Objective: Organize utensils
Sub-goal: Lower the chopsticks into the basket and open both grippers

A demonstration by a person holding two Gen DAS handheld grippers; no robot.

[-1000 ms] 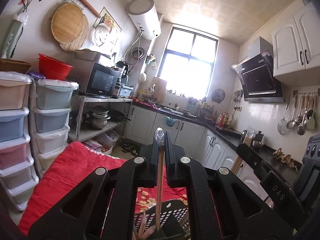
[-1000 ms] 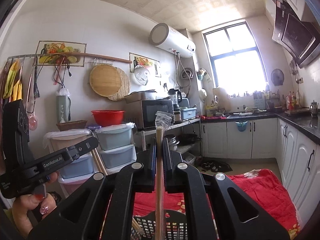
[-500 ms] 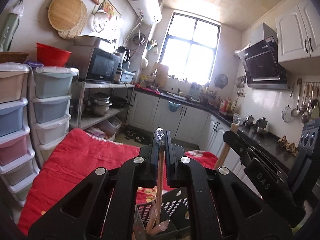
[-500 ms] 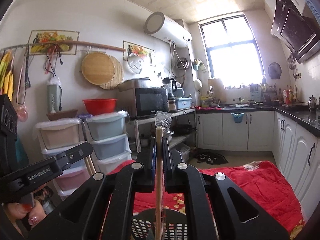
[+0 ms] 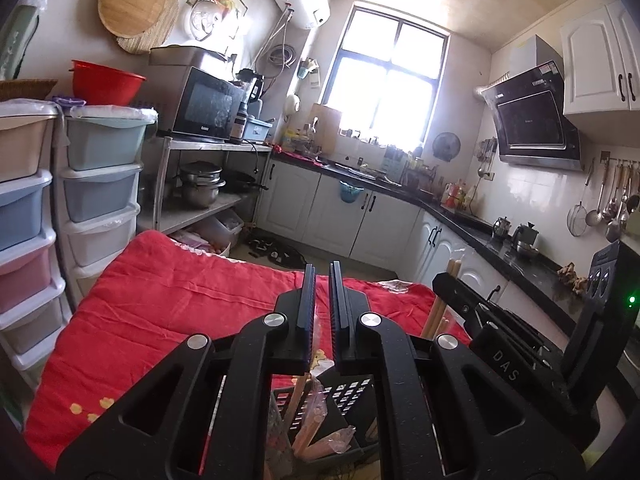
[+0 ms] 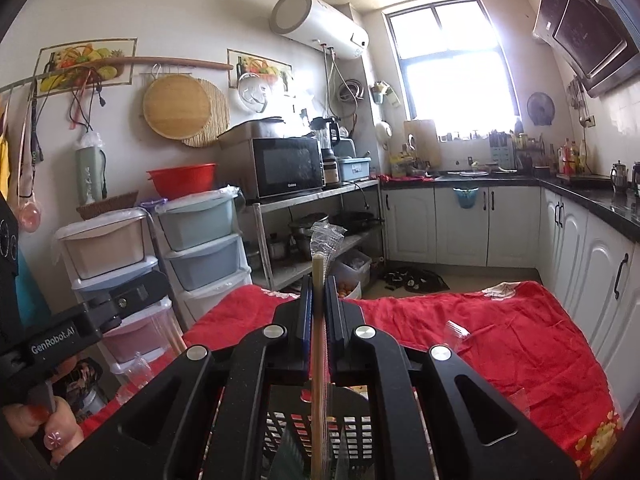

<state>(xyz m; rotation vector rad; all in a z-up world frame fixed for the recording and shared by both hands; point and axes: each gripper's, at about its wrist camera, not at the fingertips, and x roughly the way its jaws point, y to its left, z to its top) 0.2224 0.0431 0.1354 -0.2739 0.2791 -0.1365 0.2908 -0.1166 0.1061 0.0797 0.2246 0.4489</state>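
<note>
- Two grippers hang over a black perforated basket (image 5: 344, 396) that stands on a red cloth (image 5: 168, 292) covering the worktop.
- The right gripper (image 6: 319, 300) has its fingers pinched tight on a pair of wooden chopsticks (image 6: 318, 360) in a clear wrapper; the wrapper's crinkled end (image 6: 326, 236) sticks up above the fingertips, and the sticks run straight down between the fingers into the basket (image 6: 280, 424).
- The left gripper (image 5: 322, 296) has its fingers drawn almost together, with only a thin slit between them; nothing shows in that slit at the tips. Lower down, a wooden stick seems to pass under the fingers into the basket, but whether it is pinched I cannot tell.
- Several wrapped chopsticks (image 5: 316, 428) already stand or lean inside the basket.
- In the left wrist view, the right gripper's body (image 5: 500, 344) sits to the right, its chopsticks (image 5: 448, 296) slanting down.
- In the right wrist view, a hand (image 6: 44, 428) with painted nails grips the left gripper's handle at the lower left.
- Stacked plastic drawers (image 6: 200, 240) stand beyond the cloth.
</note>
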